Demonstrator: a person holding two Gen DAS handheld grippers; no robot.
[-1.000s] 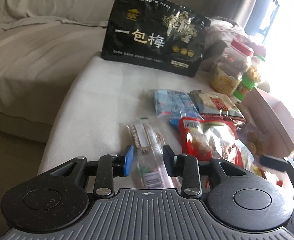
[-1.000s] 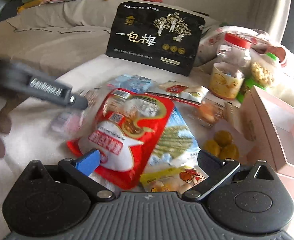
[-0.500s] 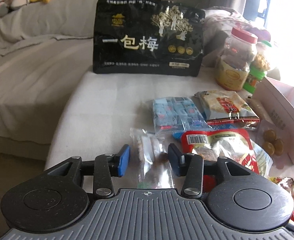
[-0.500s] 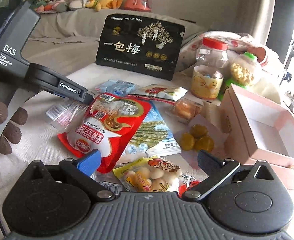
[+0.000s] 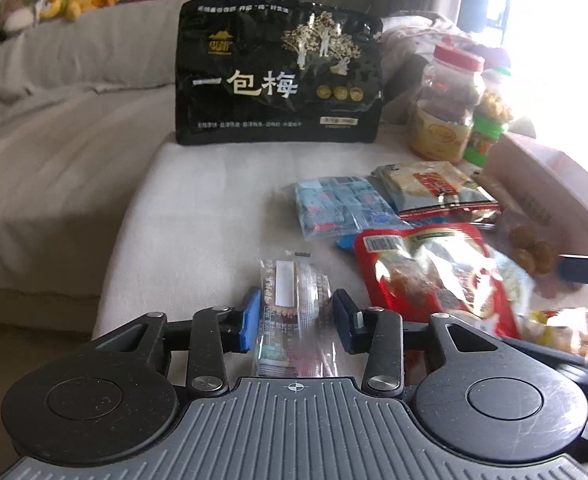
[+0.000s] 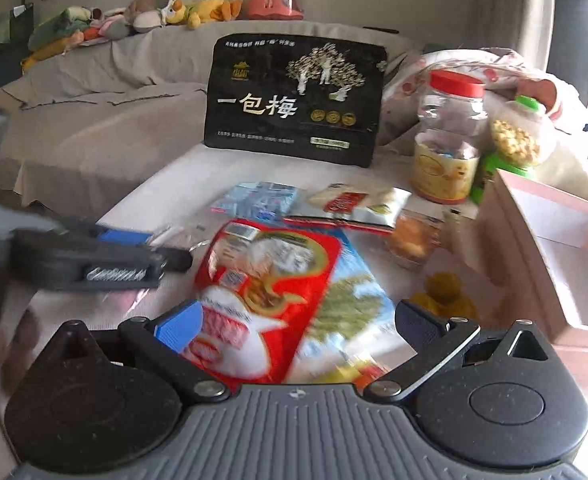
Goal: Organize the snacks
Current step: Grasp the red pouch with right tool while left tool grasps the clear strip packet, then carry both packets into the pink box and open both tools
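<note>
Snacks in crinkly plastic cover the white cloth: from your left wrist, a slim clear packet (image 5: 294, 300) lies between your left gripper (image 5: 296, 320)'s parted blue pads. From your right wrist, your right gripper (image 6: 294, 328) gapes wide around the glossy red pouch (image 6: 261, 280); a pink cardboard box (image 6: 554, 248) sits at three o'clock.

Left gripper (image 5: 296, 320) jaws apart, clear packet (image 5: 294, 300) between them, touching neither clearly. Red bag (image 5: 434, 276) just right. Blue packet (image 5: 342, 208) beyond. Black bag (image 5: 277, 72) upright at back.
</note>
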